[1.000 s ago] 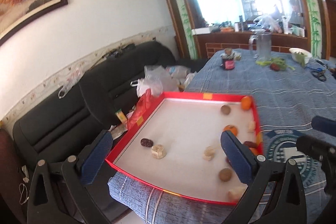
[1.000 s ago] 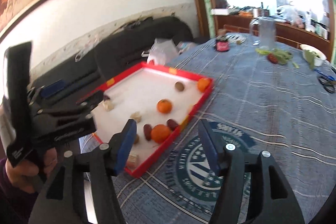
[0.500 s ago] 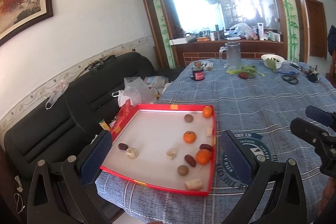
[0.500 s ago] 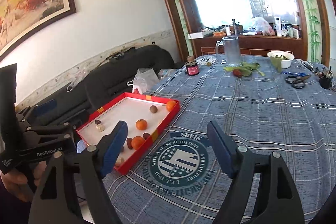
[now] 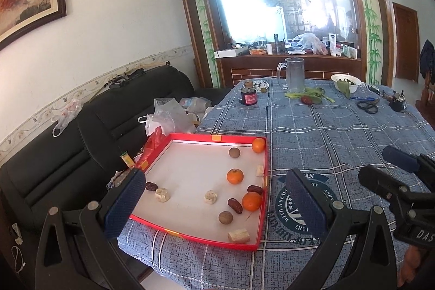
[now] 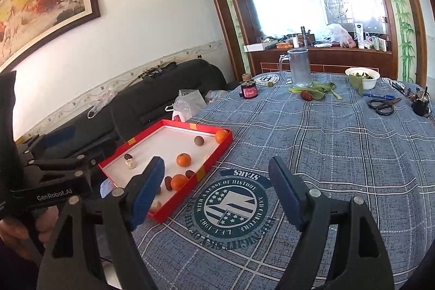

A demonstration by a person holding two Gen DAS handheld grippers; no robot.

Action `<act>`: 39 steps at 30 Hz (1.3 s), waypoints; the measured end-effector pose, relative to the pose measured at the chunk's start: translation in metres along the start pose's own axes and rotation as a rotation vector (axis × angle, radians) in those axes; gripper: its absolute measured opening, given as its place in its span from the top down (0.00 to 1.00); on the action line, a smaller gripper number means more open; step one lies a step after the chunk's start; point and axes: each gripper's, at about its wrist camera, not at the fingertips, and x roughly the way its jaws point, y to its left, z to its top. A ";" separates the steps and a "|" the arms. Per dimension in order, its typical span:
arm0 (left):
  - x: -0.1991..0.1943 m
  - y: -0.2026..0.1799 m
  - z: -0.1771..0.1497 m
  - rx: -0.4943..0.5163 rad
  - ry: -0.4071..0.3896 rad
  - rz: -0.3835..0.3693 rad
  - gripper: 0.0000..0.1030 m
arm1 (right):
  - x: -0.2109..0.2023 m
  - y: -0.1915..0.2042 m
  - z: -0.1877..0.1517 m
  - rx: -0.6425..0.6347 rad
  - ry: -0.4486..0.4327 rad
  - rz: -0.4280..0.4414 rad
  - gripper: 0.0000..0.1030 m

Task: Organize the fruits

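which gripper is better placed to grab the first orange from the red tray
Left, probably. The left gripper is open and frames the red tray, with the near orange between its fingers. The right gripper, also open, faces the tablecloth emblem beside the tray.

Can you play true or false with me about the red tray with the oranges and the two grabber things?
1. Three oranges lie in the red tray. True: one in the far corner, one in the middle, one near the right wall.
2. The left gripper is squeezing an orange. False: its jaws stand wide apart and hold nothing.
3. The right gripper is open and empty. True.
4. The glass mug stands inside the tray. False: it stands at the far end of the table.
5. The scissors lie on the tablecloth, outside the tray. True.
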 end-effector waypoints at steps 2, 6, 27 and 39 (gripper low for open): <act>0.001 0.003 -0.001 -0.009 0.006 -0.005 0.00 | 0.002 0.003 -0.001 -0.009 0.006 0.000 0.23; 0.000 0.008 -0.002 -0.023 0.001 -0.016 0.00 | 0.006 0.007 -0.002 -0.015 0.015 0.004 0.23; -0.004 0.038 -0.005 -0.103 -0.014 -0.041 0.00 | 0.018 0.039 0.000 -0.094 0.037 -0.005 0.23; -0.003 0.053 -0.005 -0.149 -0.026 -0.056 0.00 | 0.026 0.054 0.002 -0.140 0.051 -0.005 0.23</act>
